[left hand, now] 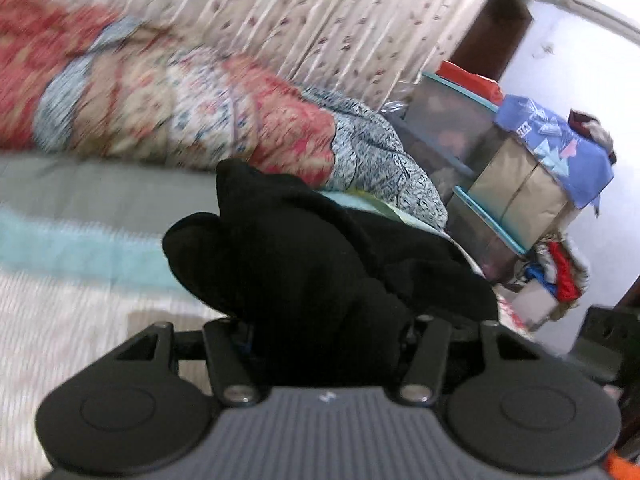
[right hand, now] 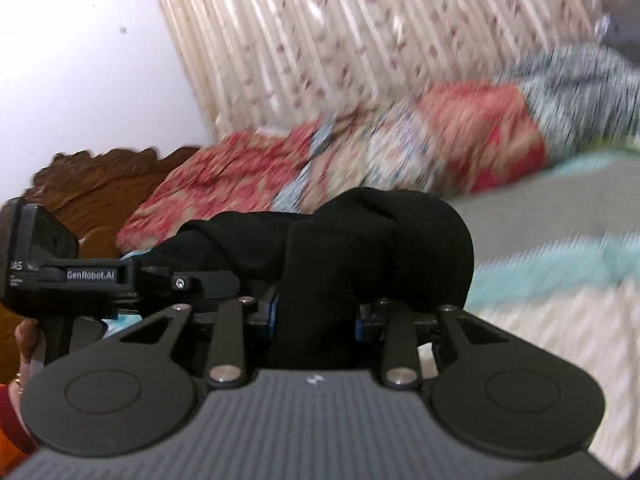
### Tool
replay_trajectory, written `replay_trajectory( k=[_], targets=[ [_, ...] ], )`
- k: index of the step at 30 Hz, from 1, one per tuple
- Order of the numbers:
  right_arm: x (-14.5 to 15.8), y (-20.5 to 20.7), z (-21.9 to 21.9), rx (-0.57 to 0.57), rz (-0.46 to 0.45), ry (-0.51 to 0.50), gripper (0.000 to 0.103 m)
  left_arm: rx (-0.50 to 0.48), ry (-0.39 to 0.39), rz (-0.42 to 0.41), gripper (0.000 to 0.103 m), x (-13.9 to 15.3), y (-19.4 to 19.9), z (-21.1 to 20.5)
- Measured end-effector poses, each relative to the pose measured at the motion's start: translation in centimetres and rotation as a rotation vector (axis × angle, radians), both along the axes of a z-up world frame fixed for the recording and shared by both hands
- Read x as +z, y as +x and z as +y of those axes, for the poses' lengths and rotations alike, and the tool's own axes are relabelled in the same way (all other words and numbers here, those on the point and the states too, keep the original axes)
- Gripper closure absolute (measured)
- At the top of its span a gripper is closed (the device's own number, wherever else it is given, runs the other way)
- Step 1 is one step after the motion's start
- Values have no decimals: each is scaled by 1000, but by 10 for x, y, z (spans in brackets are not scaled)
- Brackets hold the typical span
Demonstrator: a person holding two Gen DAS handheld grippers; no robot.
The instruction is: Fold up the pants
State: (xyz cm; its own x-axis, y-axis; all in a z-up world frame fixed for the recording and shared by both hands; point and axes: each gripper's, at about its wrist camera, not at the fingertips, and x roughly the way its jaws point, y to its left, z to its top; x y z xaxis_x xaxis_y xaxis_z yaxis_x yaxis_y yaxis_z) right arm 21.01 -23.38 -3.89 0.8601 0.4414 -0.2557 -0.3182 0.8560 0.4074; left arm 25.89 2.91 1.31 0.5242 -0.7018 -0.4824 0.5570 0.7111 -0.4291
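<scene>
**Both grippers carry the black pants above the bed**

The left gripper (left hand: 326, 344) is clamped on a thick bunch of the black pants (left hand: 320, 256) — cloth fills the gap between its jaws and spills forward in heavy folds. The right gripper (right hand: 316, 320) is likewise closed on the pants (right hand: 360, 240), the fabric wedged between its blue-edged pads and humped up in front of it. In the right wrist view the left gripper (right hand: 192, 282) sits just beside the same bundle, so the two tools hold the garment close together.

The pants hang gathered between the two tools, lifted off the striped bedsheet (left hand: 60, 320) rather than spread on it; behind lie a red patterned quilt (left hand: 152, 108) and a floral curtain (left hand: 300, 12). Both backgrounds are streaked with blur.

Judging by this, the step in hand is the carry or shake-out before any fold is laid — nothing shows a crease yet. The next move likely calls for drawing the grippers apart to stretch the cloth taut, then lowering it flat on the sheet without letting either pinch slip.
</scene>
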Motion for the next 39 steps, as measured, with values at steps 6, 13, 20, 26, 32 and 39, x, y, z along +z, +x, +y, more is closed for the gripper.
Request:
replay_trajectory(
  k=[6, 13, 20, 26, 32, 39],
  targets=[
    [-46, 86, -34, -106, 65, -56, 68, 80, 79, 112, 49, -70, 77, -54],
    [-120, 130, -43, -193, 341, -10, 41, 210, 274, 225, 10, -125, 88, -70],
    [-90, 57, -42, -376, 315, -24, 8, 327, 337, 180, 4, -84, 23, -46],
    [-83, -29, -17, -385, 371, -65, 0, 373, 422, 176, 0, -70, -67, -26],
    [-74, -96, 21, -276, 408, -135, 0, 374, 481, 200, 0, -63, -137, -17],
    [-65, -153, 39, -274, 406, -148, 0, 379, 522, 202, 0, -52, -189, -10]
  ],
)
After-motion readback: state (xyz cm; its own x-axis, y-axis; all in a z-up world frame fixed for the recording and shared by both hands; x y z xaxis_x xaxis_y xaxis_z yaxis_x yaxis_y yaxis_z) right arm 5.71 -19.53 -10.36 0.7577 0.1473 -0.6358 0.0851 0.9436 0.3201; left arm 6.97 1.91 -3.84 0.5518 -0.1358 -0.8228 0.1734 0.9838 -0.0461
